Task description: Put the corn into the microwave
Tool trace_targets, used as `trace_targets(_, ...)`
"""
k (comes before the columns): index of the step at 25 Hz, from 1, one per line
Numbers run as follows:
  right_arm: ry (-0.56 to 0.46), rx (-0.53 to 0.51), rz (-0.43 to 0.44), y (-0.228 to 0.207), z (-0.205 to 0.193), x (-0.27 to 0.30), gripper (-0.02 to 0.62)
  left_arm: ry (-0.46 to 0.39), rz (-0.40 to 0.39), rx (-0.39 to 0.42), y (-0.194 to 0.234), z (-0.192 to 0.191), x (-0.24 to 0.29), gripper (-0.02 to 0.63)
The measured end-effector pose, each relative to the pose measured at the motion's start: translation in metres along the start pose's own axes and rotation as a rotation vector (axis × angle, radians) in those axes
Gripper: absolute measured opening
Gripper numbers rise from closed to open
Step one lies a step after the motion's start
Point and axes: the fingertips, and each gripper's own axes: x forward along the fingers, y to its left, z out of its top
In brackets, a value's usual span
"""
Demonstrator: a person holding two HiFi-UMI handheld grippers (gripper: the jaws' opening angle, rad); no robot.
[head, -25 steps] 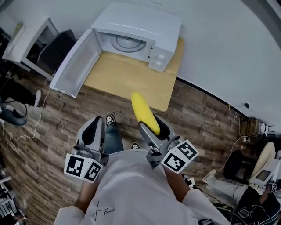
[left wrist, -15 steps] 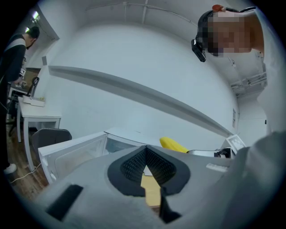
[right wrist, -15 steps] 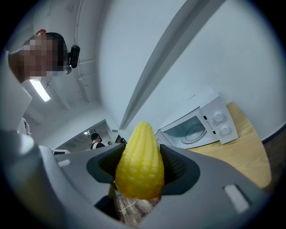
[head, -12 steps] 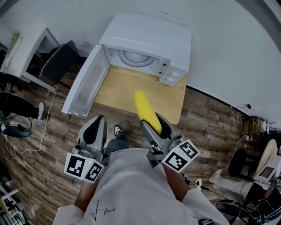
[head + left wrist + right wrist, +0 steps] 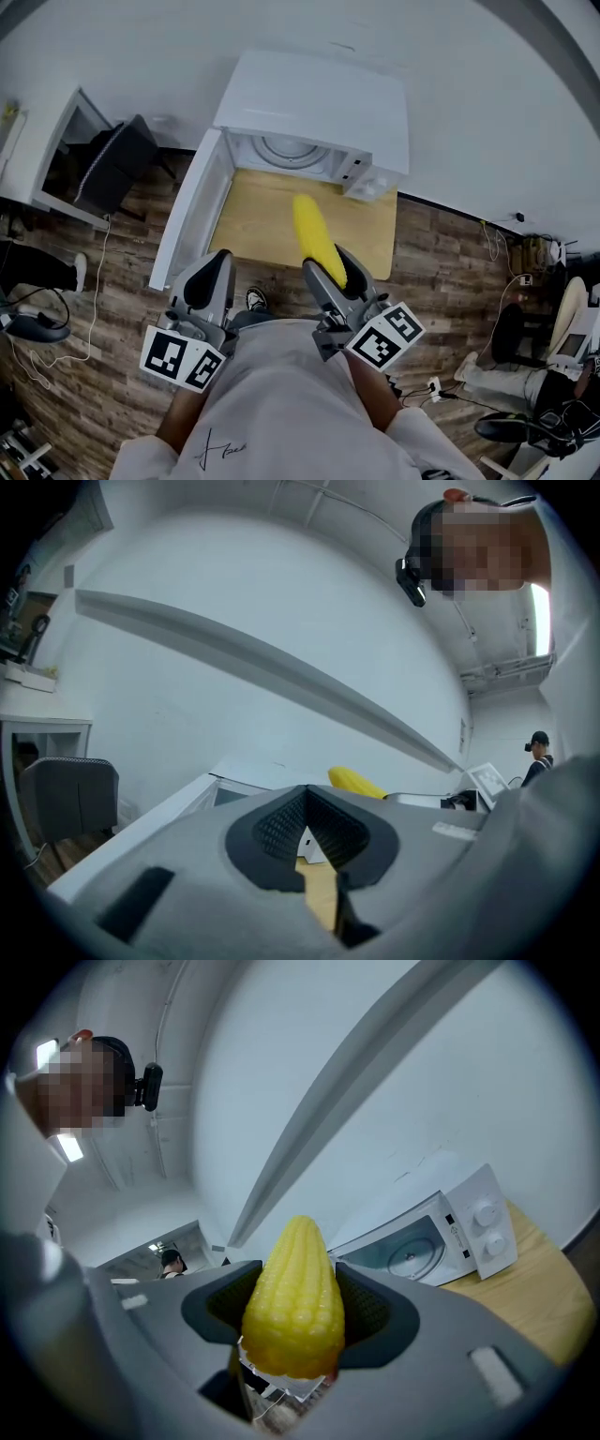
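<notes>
The right gripper (image 5: 330, 267) is clamping its jaws on the corn cob's (image 5: 292, 1297) base, aiming the tip toward the open microwave (image 5: 319, 103) at 12 o'clock, while the left gripper (image 5: 307, 832), jaws closed on nothing, is idling at 9 o'clock, clear of the door (image 5: 187, 225).

Both grippers are held out in front of the person's torso, side by side, pointing toward the microwave (image 5: 319, 103) and stopping short of it. The right gripper (image 5: 330, 267) has its jaws clamped on the thick end of the corn (image 5: 314, 234), whose tip aims at the microwave's open cavity. The left gripper (image 5: 217, 265), on the microwave's door side, seems to have its jaws pressed together with nothing between them.
</notes>
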Motion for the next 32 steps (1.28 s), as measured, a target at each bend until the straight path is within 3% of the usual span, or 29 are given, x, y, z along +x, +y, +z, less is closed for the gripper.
trace_targets(7,-0.032,-0.018,-0.073,-0.002,0.000,0.017,0.259,-0.008,-0.072,-0.015,0.016,0.010,0.003,-0.011)
trace_targets(17,-0.027,-0.039,-0.154,-0.022,-0.011,0.022,0.259,0.024,-0.092,-0.032,0.027,0.004,0.004,-0.011)
trace_targets(32,-0.002,-0.058,-0.153,-0.043,-0.013,0.056,0.259,-0.033,-0.060,-0.028,0.047,0.025,0.011,-0.011)
